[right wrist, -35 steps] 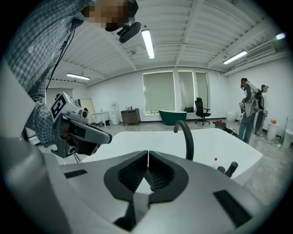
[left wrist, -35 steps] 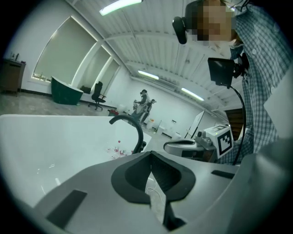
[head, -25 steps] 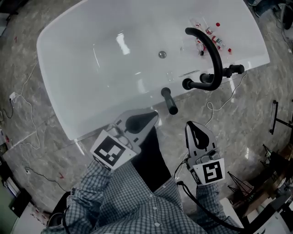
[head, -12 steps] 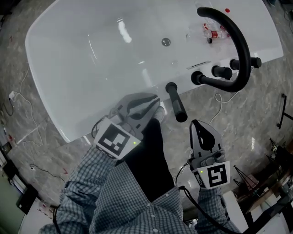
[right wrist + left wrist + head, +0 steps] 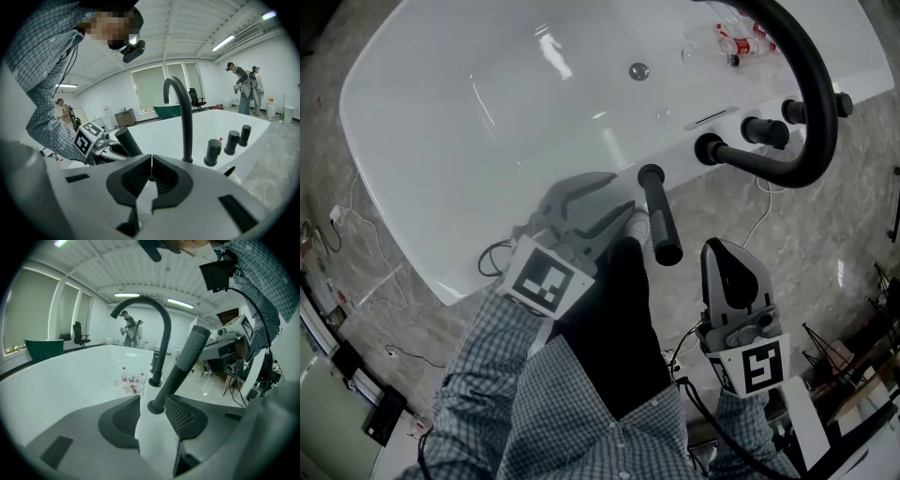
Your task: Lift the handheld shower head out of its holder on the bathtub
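Observation:
The black handheld shower head point(image 5: 660, 216) stands tilted in its holder on the white bathtub's rim point(image 5: 581, 248). My left gripper point(image 5: 623, 195) is right beside it, on its left. Its jaws have just been opening. In the left gripper view the shower head point(image 5: 185, 364) rises from its foot in the gap of that gripper point(image 5: 151, 404), close to the right finger point(image 5: 185, 416); no pad presses on it. My right gripper point(image 5: 722, 246) hangs shut over the floor, below and right of the handle, with nothing in it. The right gripper view shows that gripper point(image 5: 151, 161) shut, the shower head point(image 5: 127, 140) to its left.
A black arched faucet spout point(image 5: 811, 103) and round knobs point(image 5: 764, 131) stand on the rim to the right of the holder. Small bottles point(image 5: 741, 42) lie in the tub near the drain point(image 5: 638, 70). Cables point(image 5: 356, 225) trail on the marble floor. People stand far off.
My left gripper has come down to the shower head's foot and its jaws have gone from shut to open. The right gripper has sunk a little and stays shut.

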